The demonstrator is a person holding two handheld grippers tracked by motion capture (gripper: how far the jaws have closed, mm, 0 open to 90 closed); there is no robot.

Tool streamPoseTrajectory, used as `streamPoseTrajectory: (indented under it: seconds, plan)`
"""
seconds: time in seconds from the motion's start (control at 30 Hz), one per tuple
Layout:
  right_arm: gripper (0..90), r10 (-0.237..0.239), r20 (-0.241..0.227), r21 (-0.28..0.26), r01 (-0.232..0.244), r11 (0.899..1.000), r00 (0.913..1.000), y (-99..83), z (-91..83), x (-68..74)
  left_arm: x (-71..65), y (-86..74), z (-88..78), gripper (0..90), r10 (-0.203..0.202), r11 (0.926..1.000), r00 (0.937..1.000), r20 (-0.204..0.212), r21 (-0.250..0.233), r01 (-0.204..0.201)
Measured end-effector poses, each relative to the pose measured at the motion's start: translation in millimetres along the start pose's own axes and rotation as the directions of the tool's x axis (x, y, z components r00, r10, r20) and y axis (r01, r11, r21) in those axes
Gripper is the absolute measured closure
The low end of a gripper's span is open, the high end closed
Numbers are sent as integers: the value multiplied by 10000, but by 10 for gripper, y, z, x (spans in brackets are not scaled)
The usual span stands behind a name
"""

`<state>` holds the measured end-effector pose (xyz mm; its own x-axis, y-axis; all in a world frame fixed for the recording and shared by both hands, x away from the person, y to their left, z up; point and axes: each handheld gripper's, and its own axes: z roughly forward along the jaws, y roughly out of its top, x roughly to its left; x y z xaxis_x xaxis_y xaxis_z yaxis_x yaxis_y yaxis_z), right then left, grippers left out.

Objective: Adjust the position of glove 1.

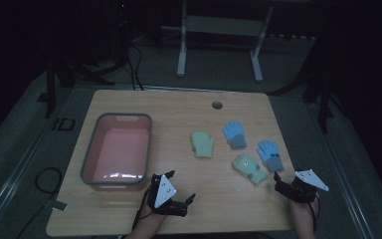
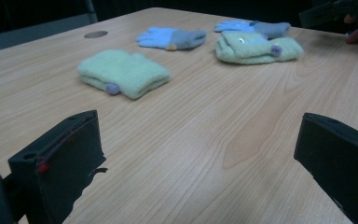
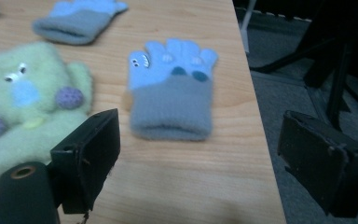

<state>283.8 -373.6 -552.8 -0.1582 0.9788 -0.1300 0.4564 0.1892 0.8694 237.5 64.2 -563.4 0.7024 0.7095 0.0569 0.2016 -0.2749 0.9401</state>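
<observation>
Right gripper view: the right gripper [image 3: 196, 154], jaws spread and empty, faces the blue glove [image 3: 172, 91], cuff nearest, fingers pointing away; left gripper [image 2: 200, 163] jaws spread too.

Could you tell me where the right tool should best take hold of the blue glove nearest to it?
Probably at the grey cuff of the blue glove. It lies flat with the cuff end toward the open right tool, its fingers pointing away. Come from above on the near side and pinch the cuff's thick folded edge.

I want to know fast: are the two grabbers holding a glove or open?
Left gripper: open, holding nothing.
Right gripper: open, holding nothing, near the blue glove.
</observation>
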Motion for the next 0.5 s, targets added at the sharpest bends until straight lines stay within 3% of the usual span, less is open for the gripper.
streamPoseTrajectory:
  seconds: [0.07, 0.33, 0.5]
  plan:
    - [118, 144, 274, -129, -140, 9998, 9995, -7, -18, -5, 2, 1, 2, 12, 13, 10000, 10000, 23, 34, -13]
    - [120, -161, 3, 242, 161, 9996, 9999, -6, -6, 14, -28, 4, 8, 12, 272, 9996, 9996, -97, 73, -272]
    - [130, -278, -25, 278, 279, 9992, 9996, -5, -3, 26, -19, 4, 7, 12, 189, 9998, 9998, -73, 70, -188]
